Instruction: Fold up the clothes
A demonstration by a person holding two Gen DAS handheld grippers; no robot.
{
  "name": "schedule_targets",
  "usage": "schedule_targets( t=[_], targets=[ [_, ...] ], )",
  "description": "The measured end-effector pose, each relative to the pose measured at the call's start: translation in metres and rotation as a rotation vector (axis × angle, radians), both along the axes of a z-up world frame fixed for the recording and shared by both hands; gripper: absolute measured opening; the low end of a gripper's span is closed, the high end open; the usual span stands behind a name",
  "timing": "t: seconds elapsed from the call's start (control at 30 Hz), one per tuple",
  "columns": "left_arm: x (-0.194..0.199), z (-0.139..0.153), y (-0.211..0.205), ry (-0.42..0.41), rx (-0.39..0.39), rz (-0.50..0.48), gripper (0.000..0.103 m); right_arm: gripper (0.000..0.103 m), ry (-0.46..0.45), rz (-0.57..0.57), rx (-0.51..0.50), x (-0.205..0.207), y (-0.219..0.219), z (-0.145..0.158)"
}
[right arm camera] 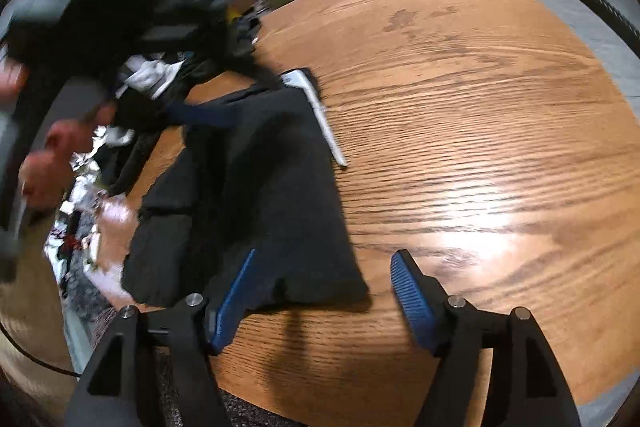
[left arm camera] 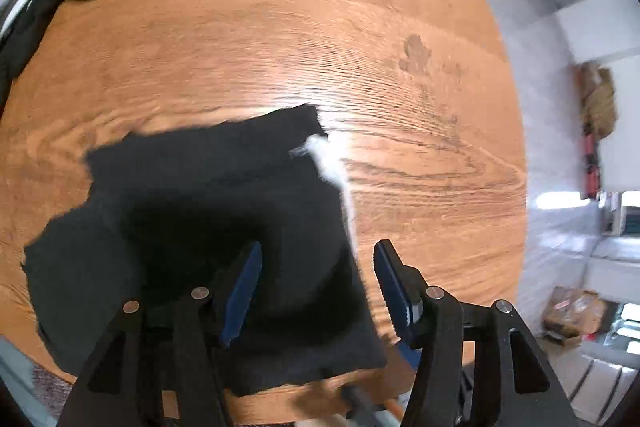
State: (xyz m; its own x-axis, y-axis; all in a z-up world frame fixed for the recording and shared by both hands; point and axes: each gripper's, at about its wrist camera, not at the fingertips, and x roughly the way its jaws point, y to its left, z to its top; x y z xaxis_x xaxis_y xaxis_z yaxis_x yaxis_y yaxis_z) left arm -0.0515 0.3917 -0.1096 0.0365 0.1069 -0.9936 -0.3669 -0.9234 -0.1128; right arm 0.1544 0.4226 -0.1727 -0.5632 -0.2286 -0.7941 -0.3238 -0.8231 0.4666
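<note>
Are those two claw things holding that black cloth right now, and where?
Nothing is held. Both the left gripper and the right gripper are open above the black garment.

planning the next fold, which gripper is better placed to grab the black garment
Left, probably. The left gripper hangs open directly over the black garment, one finger above the cloth. The right gripper is open too, but mostly over bare table beside the garment's corner.
</note>
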Motion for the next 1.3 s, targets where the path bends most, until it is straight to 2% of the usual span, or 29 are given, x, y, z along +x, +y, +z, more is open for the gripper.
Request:
schedule_targets(
  t=[0.07,0.1,0.23,0.3,0.33,0.37,0.43,0.5,0.53,0.57,0.6,0.63,0.67,0.77,0.8,0.9,1.0,1.03,1.1,1.23,1.3],
  targets=[
    [-0.004,-0.023,0.01,-0.002,-0.132,-0.036,0.06,0.073,0.003,0.023,-0.039,-0.008,0.0,-0.006],
    [-0.003,-0.031,0.016,-0.014,-0.156,-0.042,0.06,0.073,0.003,0.027,-0.048,-0.009,-0.001,-0.008],
    [0.001,-0.056,0.034,-0.021,-0.211,-0.058,0.066,0.069,-0.006,0.027,-0.081,-0.018,-0.003,-0.02],
    [0.003,-0.061,0.039,-0.015,-0.215,-0.067,0.068,0.067,0.006,0.02,-0.091,-0.012,-0.001,-0.019],
    [0.003,-0.064,0.043,-0.011,-0.216,-0.073,0.07,0.063,0.007,0.028,-0.097,-0.012,-0.002,-0.021],
    [0.005,-0.066,0.044,-0.006,-0.217,-0.085,0.072,0.054,0.008,0.035,-0.104,-0.012,-0.004,-0.022],
    [0.01,-0.071,0.045,0.006,-0.222,-0.111,0.074,0.043,0.006,0.052,-0.11,-0.012,-0.008,-0.024],
    [0.016,-0.074,0.043,0.038,-0.23,-0.162,0.074,0.032,0.003,0.06,-0.112,-0.012,-0.012,-0.025],
    [0.02,-0.072,0.04,0.071,-0.217,-0.165,0.066,0.025,0.009,0.055,-0.109,-0.009,-0.013,-0.023],
    [0.021,-0.07,0.036,0.101,-0.217,-0.159,0.047,0.017,0.013,0.05,-0.104,-0.007,-0.013,-0.021],
    [0.022,-0.065,0.029,0.109,-0.185,-0.146,0.041,0.014,0.025,0.038,-0.099,-0.005,-0.013,-0.017],
    [0.021,-0.059,0.019,0.095,-0.132,-0.136,0.026,0.012,0.046,0.025,-0.092,-0.001,-0.013,-0.011],
    [0.019,-0.051,0.005,0.066,-0.059,-0.118,0.021,0.011,0.069,0.025,-0.082,0.002,-0.015,-0.003],
    [0.009,-0.029,-0.042,-0.02,0.167,-0.053,0.02,0.01,0.137,0.075,-0.056,0.007,-0.035,0.023],
    [0.004,-0.019,-0.067,-0.043,0.269,-0.025,0.019,0.01,0.15,0.098,-0.044,0.006,-0.044,0.03],
    [-0.007,-0.004,-0.131,-0.08,0.517,0.041,0.019,0.01,0.186,0.195,0.007,-0.002,-0.083,0.053],
    [-0.013,-0.009,-0.208,-0.091,0.744,0.116,0.019,0.01,0.196,0.313,0.062,-0.017,-0.133,0.069],
    [-0.015,-0.014,-0.231,-0.094,0.798,0.148,0.019,0.01,0.192,0.355,0.085,-0.022,-0.152,0.072],
    [-0.011,-0.031,-0.265,-0.083,0.847,0.202,0.019,0.01,0.173,0.432,0.127,-0.033,-0.188,0.072],
    [-0.005,-0.057,-0.325,-0.034,0.838,0.27,0.019,0.01,0.108,0.562,0.162,-0.057,-0.25,0.053],
    [-0.005,-0.073,-0.34,-0.026,0.815,0.313,0.019,0.01,0.074,0.601,0.162,-0.068,-0.272,0.04]
  ],
)
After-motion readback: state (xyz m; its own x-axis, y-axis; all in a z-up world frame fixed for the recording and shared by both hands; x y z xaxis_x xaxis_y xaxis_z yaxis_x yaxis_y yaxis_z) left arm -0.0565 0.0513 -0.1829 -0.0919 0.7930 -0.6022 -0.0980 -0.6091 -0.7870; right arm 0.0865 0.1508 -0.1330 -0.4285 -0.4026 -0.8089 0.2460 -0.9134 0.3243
